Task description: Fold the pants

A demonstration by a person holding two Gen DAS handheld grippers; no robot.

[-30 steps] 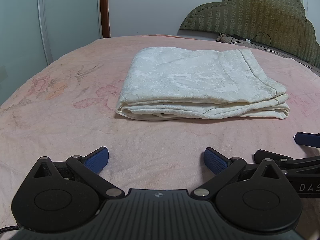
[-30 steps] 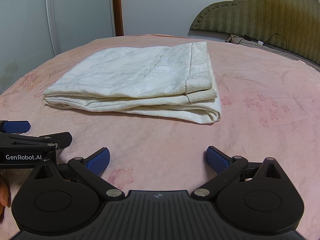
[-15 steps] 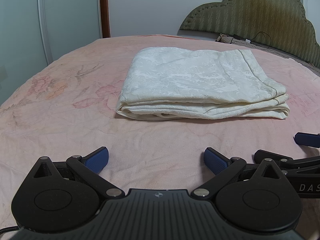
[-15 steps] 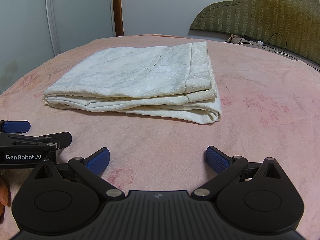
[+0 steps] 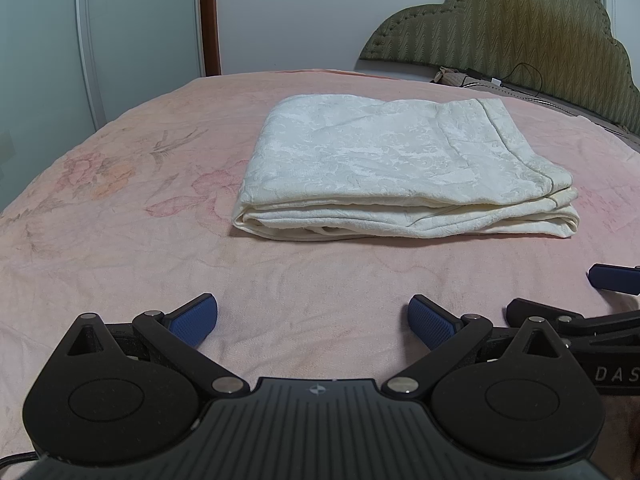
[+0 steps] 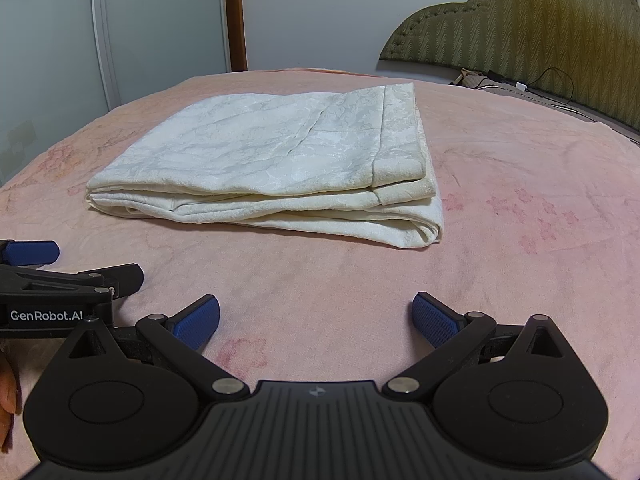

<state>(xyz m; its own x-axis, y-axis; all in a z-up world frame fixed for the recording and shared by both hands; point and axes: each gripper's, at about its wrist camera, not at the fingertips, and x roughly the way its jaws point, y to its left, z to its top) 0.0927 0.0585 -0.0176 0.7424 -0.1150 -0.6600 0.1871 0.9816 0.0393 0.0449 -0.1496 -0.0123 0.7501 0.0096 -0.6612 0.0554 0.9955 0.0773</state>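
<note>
Cream-white pants (image 5: 392,168) lie folded into a thick rectangular stack on the pink bed (image 5: 120,240); the right wrist view shows the same pants (image 6: 272,164) from the other side. My left gripper (image 5: 313,322) rests low on the bedspread in front of the stack, open, nothing between its blue pads. My right gripper (image 6: 316,324) is open too, empty, and short of the stack's near edge. Each gripper shows at the edge of the other's view: the right gripper (image 5: 580,312) and the left gripper (image 6: 60,280).
A padded olive headboard (image 5: 520,28) stands at the back right with a cable (image 5: 524,76) and small items at its foot. Pale wardrobe doors (image 6: 120,28) and a brown door frame (image 5: 210,16) line the back left. Pink floral bedspread surrounds the stack.
</note>
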